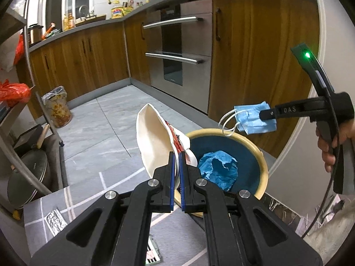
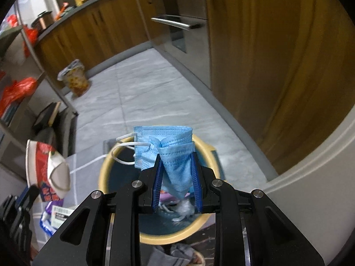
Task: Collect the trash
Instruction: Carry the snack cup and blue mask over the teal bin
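Observation:
My left gripper (image 1: 176, 155) is shut on the rim of a crushed white paper bowl with red print (image 1: 155, 141), held just left of a round bin with a cream rim (image 1: 263, 161) and dark blue inside. A crumpled blue wipe (image 1: 218, 169) lies in the bin. My right gripper (image 2: 176, 155) is shut on a folded blue face mask (image 2: 170, 148) with white ear loops, held over the bin's rim (image 2: 104, 166). In the left wrist view the mask (image 1: 253, 117) hangs from the right gripper (image 1: 263, 114) above the bin's far edge. The bowl (image 2: 47, 168) shows at the left of the right wrist view.
Wooden cabinets (image 1: 255, 55) and a steel oven (image 1: 177, 51) stand behind the bin. A jar of snacks (image 1: 57, 106) stands on the grey tile floor. A shelf with pots (image 1: 28, 173) and red bags (image 1: 13, 93) is at the left. A foil wrapper (image 1: 54, 220) lies on the grey mat.

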`<action>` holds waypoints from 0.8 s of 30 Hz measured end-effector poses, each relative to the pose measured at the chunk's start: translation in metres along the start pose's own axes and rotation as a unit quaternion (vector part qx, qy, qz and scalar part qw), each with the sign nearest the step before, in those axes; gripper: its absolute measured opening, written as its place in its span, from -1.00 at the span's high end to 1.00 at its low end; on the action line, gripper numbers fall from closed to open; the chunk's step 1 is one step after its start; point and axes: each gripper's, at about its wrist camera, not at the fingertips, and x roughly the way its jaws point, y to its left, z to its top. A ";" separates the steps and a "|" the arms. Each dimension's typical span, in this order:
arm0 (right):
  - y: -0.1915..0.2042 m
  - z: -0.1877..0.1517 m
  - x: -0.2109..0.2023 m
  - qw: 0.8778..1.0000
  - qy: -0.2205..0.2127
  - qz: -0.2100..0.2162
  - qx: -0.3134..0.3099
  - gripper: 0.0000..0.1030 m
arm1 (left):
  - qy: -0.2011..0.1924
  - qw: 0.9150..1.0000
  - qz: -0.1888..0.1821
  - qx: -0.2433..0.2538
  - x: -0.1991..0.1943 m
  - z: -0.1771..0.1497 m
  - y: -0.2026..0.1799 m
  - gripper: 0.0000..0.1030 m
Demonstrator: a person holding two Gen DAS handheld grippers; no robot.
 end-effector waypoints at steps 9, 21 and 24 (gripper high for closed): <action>0.001 0.001 0.016 1.000 0.013 -0.014 -0.004 0.49 | 0.022 1.000 -0.012 0.014 0.023 -0.007 -0.013 0.93; 0.022 -0.004 0.038 0.996 0.042 -0.029 -0.067 0.49 | 0.059 0.998 -0.028 0.004 0.074 -0.012 -0.022 0.93; 0.023 -0.006 0.044 0.995 0.051 -0.037 -0.080 0.49 | 0.069 0.997 -0.030 -0.003 0.086 -0.014 -0.021 0.93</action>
